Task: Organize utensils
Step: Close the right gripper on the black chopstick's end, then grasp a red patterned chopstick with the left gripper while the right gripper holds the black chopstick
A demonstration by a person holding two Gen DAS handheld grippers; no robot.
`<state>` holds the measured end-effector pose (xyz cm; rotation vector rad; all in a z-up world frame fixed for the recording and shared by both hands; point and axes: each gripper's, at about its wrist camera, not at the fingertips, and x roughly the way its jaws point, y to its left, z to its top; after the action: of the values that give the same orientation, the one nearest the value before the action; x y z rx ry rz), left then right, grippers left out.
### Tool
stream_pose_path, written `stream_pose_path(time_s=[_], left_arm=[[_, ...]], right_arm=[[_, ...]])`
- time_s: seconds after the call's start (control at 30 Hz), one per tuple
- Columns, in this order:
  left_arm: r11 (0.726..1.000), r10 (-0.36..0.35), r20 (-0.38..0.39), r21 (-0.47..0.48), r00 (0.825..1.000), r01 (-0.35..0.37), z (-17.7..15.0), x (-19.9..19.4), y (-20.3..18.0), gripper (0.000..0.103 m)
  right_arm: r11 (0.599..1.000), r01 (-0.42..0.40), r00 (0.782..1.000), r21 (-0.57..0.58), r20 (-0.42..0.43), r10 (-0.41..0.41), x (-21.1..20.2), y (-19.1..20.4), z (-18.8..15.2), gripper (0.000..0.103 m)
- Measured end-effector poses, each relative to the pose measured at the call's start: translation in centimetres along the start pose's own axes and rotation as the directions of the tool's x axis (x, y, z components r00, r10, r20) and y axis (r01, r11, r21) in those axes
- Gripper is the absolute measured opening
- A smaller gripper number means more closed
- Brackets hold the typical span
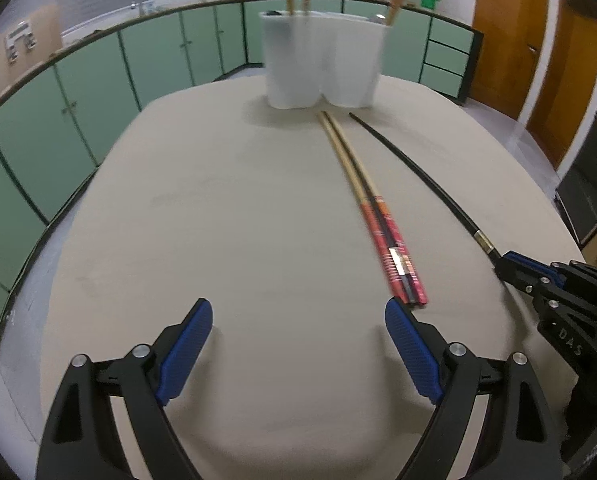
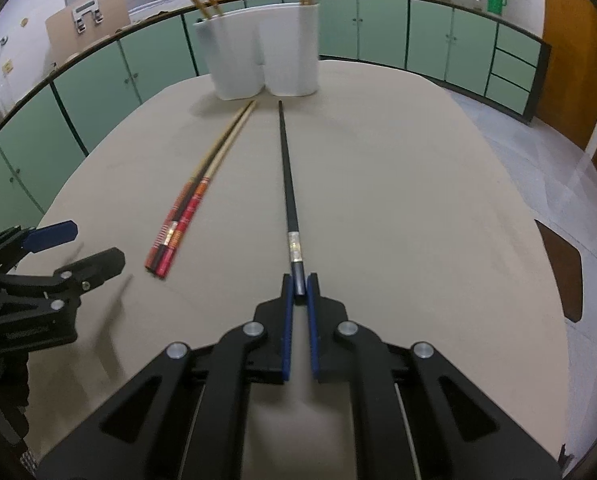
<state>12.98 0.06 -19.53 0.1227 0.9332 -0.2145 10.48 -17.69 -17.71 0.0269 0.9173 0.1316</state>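
A white utensil holder [image 1: 322, 60] with several compartments stands at the table's far end, also in the right wrist view [image 2: 264, 50]; wooden chopsticks stick up out of it. A pair of wooden chopsticks with red patterned ends [image 1: 368, 208] lies on the table, seen too in the right wrist view [image 2: 196, 196]. My right gripper [image 2: 299, 286] is shut on the thick end of a black chopstick [image 2: 287, 184], which points toward the holder [image 1: 414, 172]. My left gripper [image 1: 298, 320] is open and empty, just left of the red ends of the pair.
The beige table [image 1: 226, 220] drops off at its rounded edges. Green cabinets [image 1: 98, 92] under a counter run around behind it. A wooden door [image 1: 510, 40] is at the right. The left gripper shows at the left edge of the right wrist view [image 2: 58, 256].
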Motion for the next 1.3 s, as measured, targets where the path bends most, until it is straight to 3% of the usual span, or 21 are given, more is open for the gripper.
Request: stream_pose_path(time_s=[0.27,0.73,0.87,0.97,1.07,1.13,1.2,1.3], left_arm=[[1.000,-0.001,-0.014,0.025,1.000,0.002,0.6,1.0,-1.5,0.086],[0.999,0.026,-0.009,-0.025,1.000,-0.026,-0.1,0.6,-0.1,0.087],[0.999,0.005,-0.012,-0.043,1.000,-0.006,0.0,0.5,-0.1,0.082],[1.000,0.004,-0.010,-0.025,1.000,-0.004,0.0,0.7,-0.7,0.071],[1.000,-0.008,0.002,-0.015,1.000,0.008,-0.1,0.5,-1.3,0.052],[1.000,-0.020,0.005,-0.017,1.000,0.020,-0.1,0.4,-1.5,0.030],[0.999,-0.041,0.007,-0.026,0.999,0.041,-0.1,0.5,-1.7,0.017],[0.999,-0.039,0.013,-0.026,0.999,0.040,-0.1,0.5,-2.0,0.007]], right_arm=[[1.000,-0.009,1.000,0.006,0.004,0.009,-0.1,-0.5,-0.2,0.006],[1.000,-0.018,1.000,0.010,0.005,0.018,-0.2,-0.7,-0.3,0.007],[1.000,-0.024,1.000,0.010,0.005,0.023,-0.1,-0.7,-0.3,0.009],[1.000,-0.028,1.000,0.013,0.005,0.028,-0.1,-0.7,-0.3,0.009],[0.999,-0.035,0.999,0.017,0.004,0.035,-0.1,-0.8,-0.3,0.008],[0.999,-0.032,0.999,0.016,0.003,0.032,-0.1,-0.8,-0.2,0.007],[0.999,-0.030,1.000,0.014,0.004,0.030,-0.1,-0.8,-0.2,0.007],[0.999,-0.035,0.999,0.016,0.004,0.034,-0.1,-0.8,-0.2,0.006]])
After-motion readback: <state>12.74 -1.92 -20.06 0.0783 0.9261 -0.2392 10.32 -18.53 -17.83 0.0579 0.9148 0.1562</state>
